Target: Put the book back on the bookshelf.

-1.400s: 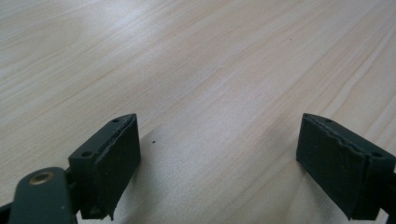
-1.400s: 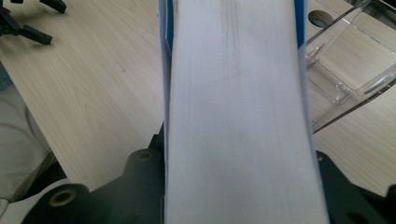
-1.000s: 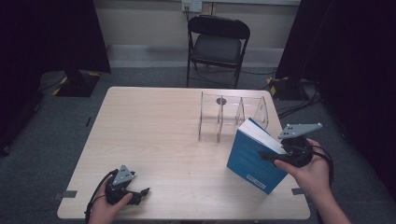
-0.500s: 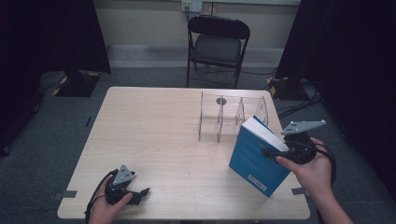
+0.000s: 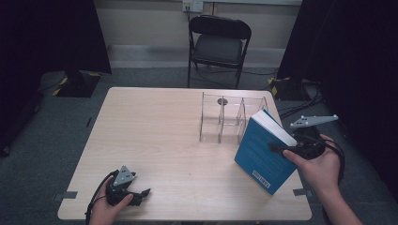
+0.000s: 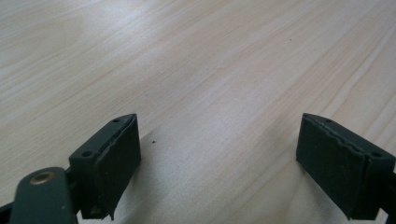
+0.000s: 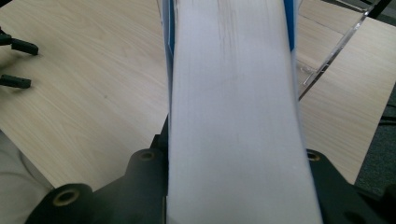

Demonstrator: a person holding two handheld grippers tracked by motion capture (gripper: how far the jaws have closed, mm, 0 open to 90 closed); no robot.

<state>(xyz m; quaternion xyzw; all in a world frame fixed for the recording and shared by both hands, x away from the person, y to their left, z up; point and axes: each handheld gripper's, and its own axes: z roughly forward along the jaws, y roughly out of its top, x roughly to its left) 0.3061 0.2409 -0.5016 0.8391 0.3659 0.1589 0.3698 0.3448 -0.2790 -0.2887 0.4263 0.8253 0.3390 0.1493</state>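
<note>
A thick blue-covered book (image 5: 264,150) hangs tilted over the table's right side, its white page edge (image 7: 233,107) facing the right gripper's camera. My right gripper (image 5: 287,149) is shut on the book, one jaw on each cover. Just behind the book stands a clear acrylic divider rack (image 5: 225,119) with upright partitions. My left gripper (image 5: 141,194) rests on the table near the front left corner, open, with bare wood between its pads (image 6: 114,163).
The light wooden table (image 5: 155,136) has a wide bare middle. A black folding chair (image 5: 218,44) stands beyond the far edge. Dark curtains flank the room on both sides. A cable trails from the right gripper over the table's right edge.
The right gripper has carried the book slightly up and toward the rack, tilting it more upright. The left gripper has stayed where it was.
</note>
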